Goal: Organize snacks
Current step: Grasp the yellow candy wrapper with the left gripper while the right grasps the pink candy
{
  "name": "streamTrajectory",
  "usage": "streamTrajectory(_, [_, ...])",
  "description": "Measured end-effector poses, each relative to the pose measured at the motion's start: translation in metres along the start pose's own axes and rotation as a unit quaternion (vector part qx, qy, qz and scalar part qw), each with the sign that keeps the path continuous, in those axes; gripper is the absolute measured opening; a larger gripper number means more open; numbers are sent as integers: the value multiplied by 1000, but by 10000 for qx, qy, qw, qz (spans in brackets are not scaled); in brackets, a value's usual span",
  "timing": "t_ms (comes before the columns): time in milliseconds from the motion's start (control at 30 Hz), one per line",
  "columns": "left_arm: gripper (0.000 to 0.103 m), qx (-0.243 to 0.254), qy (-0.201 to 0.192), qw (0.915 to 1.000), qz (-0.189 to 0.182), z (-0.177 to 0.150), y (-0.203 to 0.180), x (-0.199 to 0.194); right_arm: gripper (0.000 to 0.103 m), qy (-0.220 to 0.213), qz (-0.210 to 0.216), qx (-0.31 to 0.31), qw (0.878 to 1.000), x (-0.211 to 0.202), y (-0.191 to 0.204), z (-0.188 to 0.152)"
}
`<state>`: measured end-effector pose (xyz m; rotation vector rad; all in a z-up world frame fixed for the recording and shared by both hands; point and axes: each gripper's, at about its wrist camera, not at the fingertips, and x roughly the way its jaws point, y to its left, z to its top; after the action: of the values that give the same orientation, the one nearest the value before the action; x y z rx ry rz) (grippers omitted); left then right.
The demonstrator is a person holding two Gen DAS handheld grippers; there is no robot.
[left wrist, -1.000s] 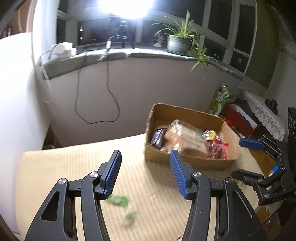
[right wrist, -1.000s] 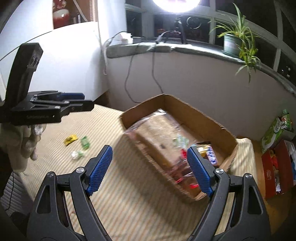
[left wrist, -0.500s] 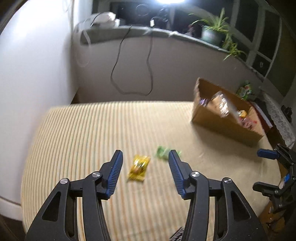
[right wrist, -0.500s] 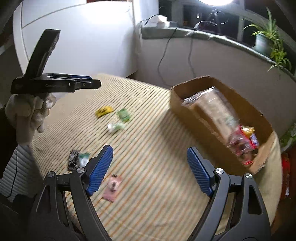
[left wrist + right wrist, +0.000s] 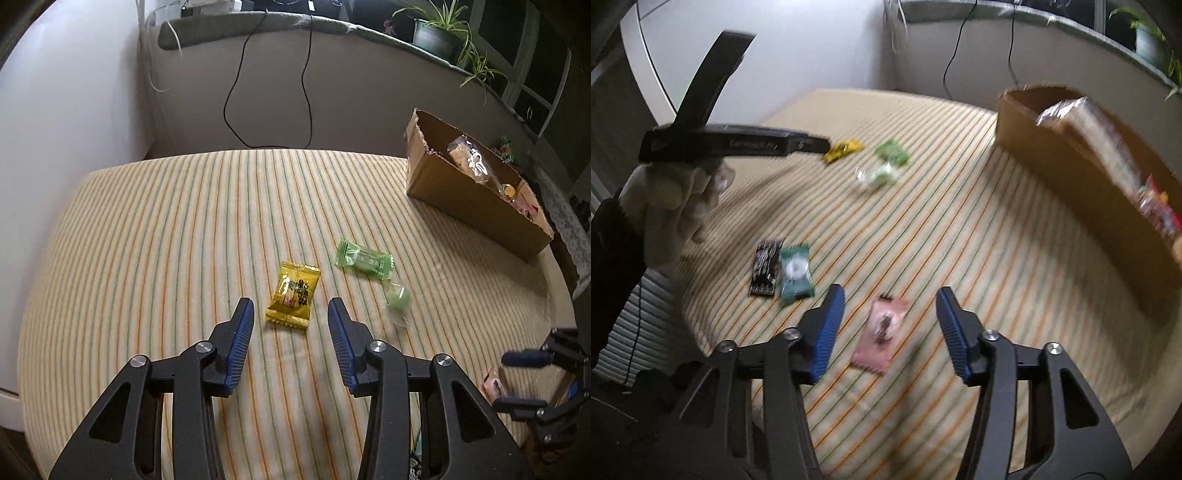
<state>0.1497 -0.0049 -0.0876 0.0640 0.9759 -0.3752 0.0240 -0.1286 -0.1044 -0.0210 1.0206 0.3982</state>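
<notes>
Striped cloth covers the bench (image 5: 147,229), with the cardboard box (image 5: 469,199) of snacks at its far right. Left claw (image 5: 291,319), jaws apart, frames the yellow candy packet (image 5: 293,293); right claw (image 5: 890,317), also spread, frames the pink packet (image 5: 881,330).

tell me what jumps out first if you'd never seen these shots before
The blue-padded left gripper hangs open just short of a yellow candy packet on the striped cloth, with a green wrapper a little beyond it. The right gripper, also open, frames a pink packet. At the far right of the cloth sits an open cardboard box already holding snacks.
</notes>
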Motion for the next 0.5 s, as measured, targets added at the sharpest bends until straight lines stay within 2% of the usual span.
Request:
streamTrajectory(300, [40, 155, 131, 9997, 123, 2, 2, 14, 43, 120, -87, 136, 9998, 8, 1, -6])
streamTrajectory(500, [32, 236, 135, 9994, 216, 3, 3, 19, 40, 182, -239, -30, 9995, 9, 8, -8])
